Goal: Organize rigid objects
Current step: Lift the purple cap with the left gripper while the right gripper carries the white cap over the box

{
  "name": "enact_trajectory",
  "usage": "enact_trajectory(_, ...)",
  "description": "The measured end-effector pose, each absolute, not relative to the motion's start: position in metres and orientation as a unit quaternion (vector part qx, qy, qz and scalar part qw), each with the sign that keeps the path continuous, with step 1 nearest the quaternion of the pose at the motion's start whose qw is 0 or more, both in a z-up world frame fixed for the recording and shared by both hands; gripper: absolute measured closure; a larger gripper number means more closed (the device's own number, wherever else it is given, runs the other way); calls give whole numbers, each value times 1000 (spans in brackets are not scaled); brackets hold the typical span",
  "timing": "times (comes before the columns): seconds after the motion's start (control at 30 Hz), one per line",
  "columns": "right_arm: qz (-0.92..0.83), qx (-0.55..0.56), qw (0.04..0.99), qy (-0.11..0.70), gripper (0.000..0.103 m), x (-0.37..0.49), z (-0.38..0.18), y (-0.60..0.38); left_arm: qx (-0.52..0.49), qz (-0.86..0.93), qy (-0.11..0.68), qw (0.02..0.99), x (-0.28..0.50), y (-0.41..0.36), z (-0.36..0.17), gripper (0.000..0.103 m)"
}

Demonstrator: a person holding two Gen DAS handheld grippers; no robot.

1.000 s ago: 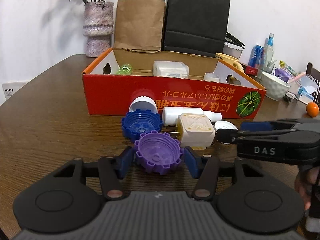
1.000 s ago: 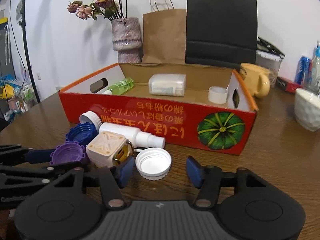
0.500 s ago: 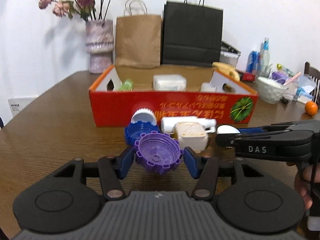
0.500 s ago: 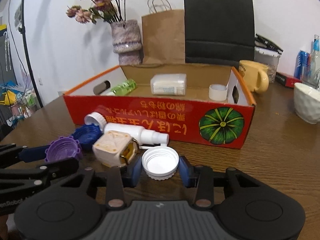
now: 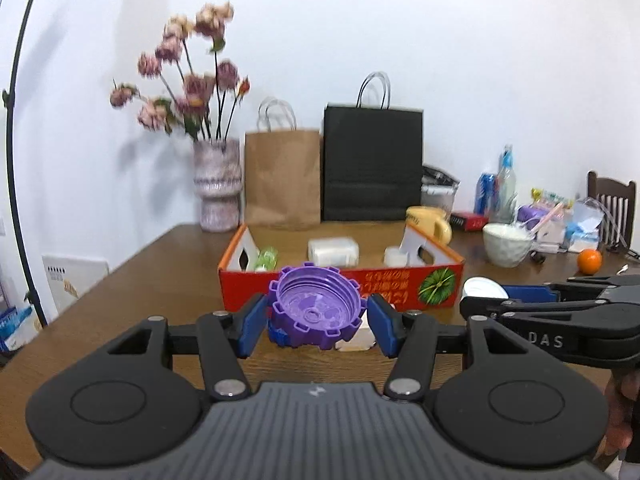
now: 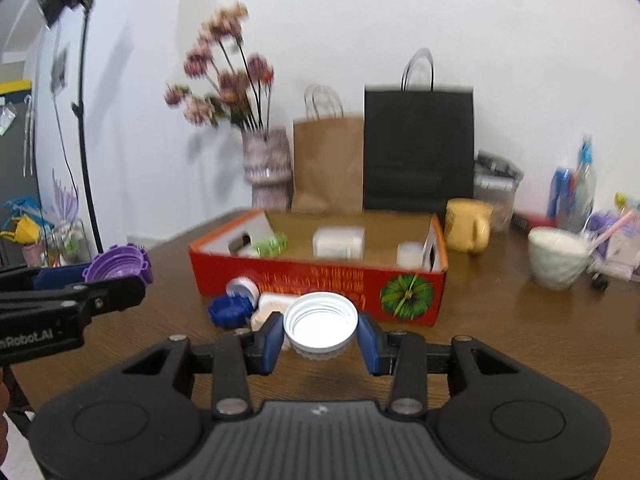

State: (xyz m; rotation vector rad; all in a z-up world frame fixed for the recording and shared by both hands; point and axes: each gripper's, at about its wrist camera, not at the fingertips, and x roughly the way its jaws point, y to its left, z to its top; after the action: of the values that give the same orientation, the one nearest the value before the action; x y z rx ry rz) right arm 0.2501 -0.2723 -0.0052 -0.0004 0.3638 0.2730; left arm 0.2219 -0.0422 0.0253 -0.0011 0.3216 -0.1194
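My left gripper point(image 5: 317, 322) is shut on a purple toothed cap point(image 5: 316, 304) and holds it above the table, in front of the red cardboard box point(image 5: 400, 284). My right gripper point(image 6: 320, 338) is shut on a white cap point(image 6: 320, 325), also lifted. The purple cap also shows in the right wrist view point(image 6: 118, 262) and the white cap in the left wrist view point(image 5: 482, 289). On the table by the box lie a blue cap point(image 6: 228, 310), a small white cap point(image 6: 242, 288), a white bottle point(image 6: 276, 302) and a cream block point(image 6: 262, 318).
The box point(image 6: 316, 278) holds a green bottle point(image 6: 272, 244), a white container point(image 6: 338, 242) and a tape roll point(image 6: 410, 254). Behind stand a vase point(image 6: 268, 168), brown bag point(image 6: 328, 164) and black bag point(image 6: 418, 148). A yellow mug point(image 6: 468, 226), white bowl point(image 6: 558, 256) and orange point(image 5: 589, 261) sit right.
Both grippers rose from the table with their caps and drew back from the box. The right gripper closed on the white cap, which lay on the table a second ago.
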Motion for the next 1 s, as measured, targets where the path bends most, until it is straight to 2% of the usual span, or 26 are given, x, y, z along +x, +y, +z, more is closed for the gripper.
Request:
enact_trajectory(0.5,128,-6,988,91,64,127,18,-273,-15,-44,97,994,124,-24,54,47)
enact_trajectory(0.73,118,-6,991,57,64,110,27,-274,-9,-43,81,996,112,-27,59,47)
enact_trajectory(1.0,110,8,992,69,64,125,20,-277,-15,-36,92,995,121,-27,55,47)
